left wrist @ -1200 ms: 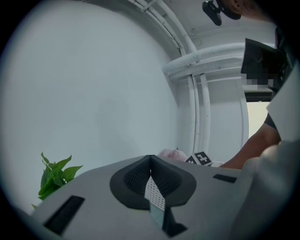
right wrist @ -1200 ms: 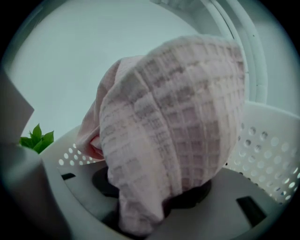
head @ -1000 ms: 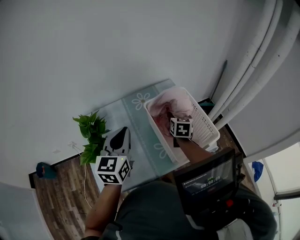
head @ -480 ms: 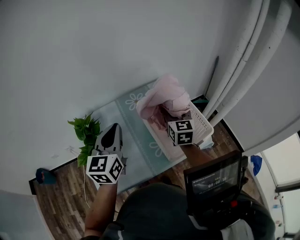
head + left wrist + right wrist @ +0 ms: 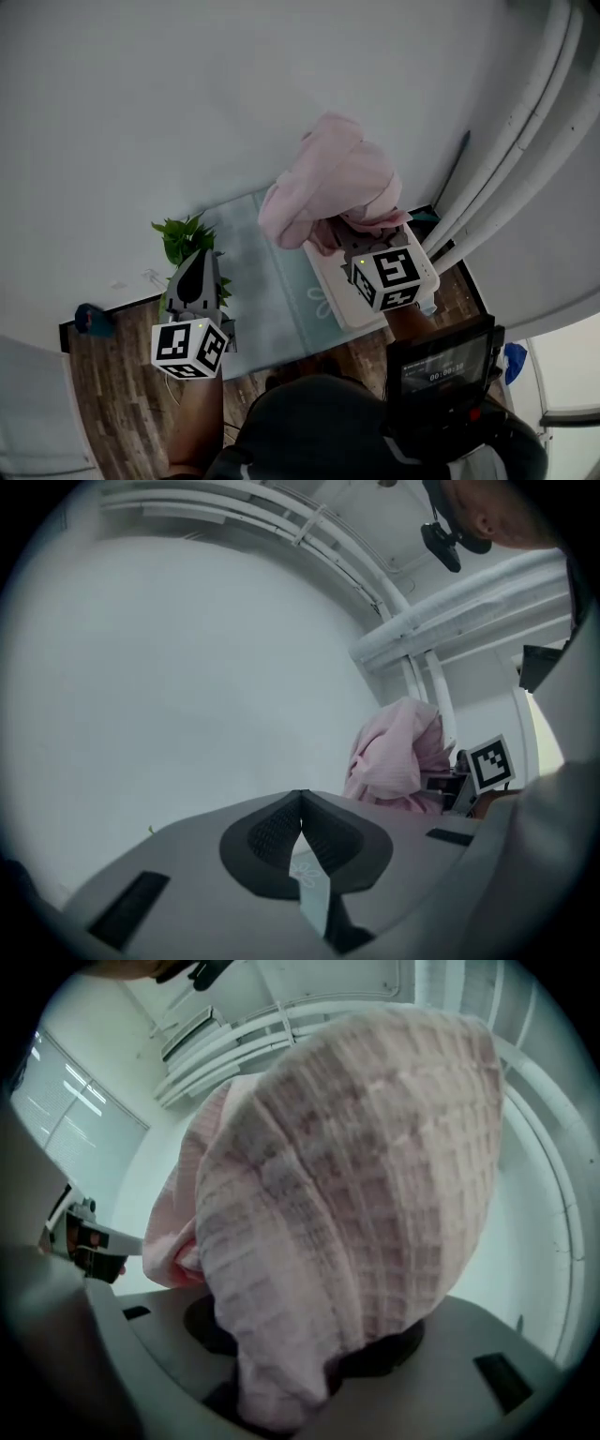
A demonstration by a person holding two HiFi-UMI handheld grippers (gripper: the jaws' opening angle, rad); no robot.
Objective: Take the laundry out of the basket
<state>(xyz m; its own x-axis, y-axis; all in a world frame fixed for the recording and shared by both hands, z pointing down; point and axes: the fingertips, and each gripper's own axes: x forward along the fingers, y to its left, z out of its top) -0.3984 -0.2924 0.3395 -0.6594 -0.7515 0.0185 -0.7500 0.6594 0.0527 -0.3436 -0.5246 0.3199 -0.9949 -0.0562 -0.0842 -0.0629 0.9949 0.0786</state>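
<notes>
A large pink waffle-weave cloth (image 5: 333, 183) hangs bunched from my right gripper (image 5: 354, 239), which is shut on it and held high above the white basket (image 5: 330, 281). The cloth and the gripper hide most of the basket. In the right gripper view the pink cloth (image 5: 347, 1204) fills the picture and drapes over both jaws. My left gripper (image 5: 194, 279) hovers at the table's left end, near the plant, with its jaws shut and nothing between them (image 5: 300, 799). From the left gripper view the pink cloth (image 5: 398, 757) shows to the right, beside the right gripper's marker cube (image 5: 491, 763).
A pale teal runner with flower prints (image 5: 258, 281) covers the small table under the basket. A green potted plant (image 5: 183, 239) stands at its left end. White pipes (image 5: 506, 159) run along the right. A blue object (image 5: 92, 319) lies on the wooden floor.
The right gripper has risen with the pink cloth, lifting it up out of the basket. The left gripper has risen a little and drifted left toward the plant.
</notes>
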